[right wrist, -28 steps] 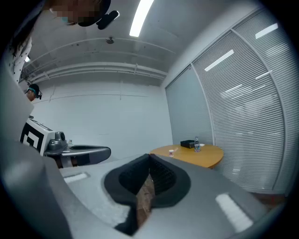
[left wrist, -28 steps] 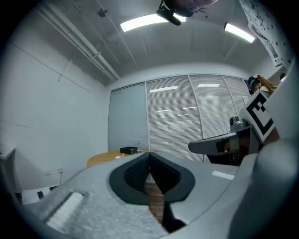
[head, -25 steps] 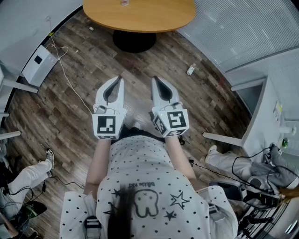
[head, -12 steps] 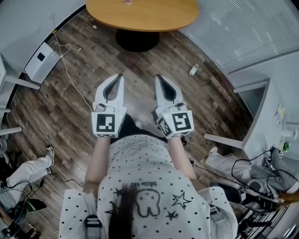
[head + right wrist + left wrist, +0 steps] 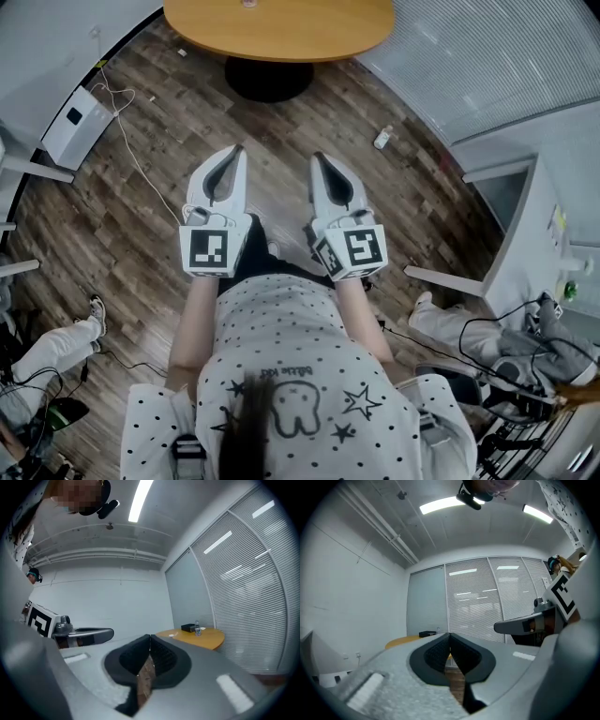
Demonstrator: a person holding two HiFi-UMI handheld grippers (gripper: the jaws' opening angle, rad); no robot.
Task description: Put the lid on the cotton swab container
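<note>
Nothing has shifted: the left gripper [image 5: 238, 152] and right gripper [image 5: 317, 159] stay level, jaws pressed together, empty. The worktop [image 5: 281, 37] is well ahead, so the task looks unstarted.

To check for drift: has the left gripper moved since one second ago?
No. The left gripper keeps the same distance from the round table; only the camera shifted slightly.

Left gripper [image 5: 238, 150] and right gripper [image 5: 316, 157] point level, side by side, jaws closed, empty.
</note>
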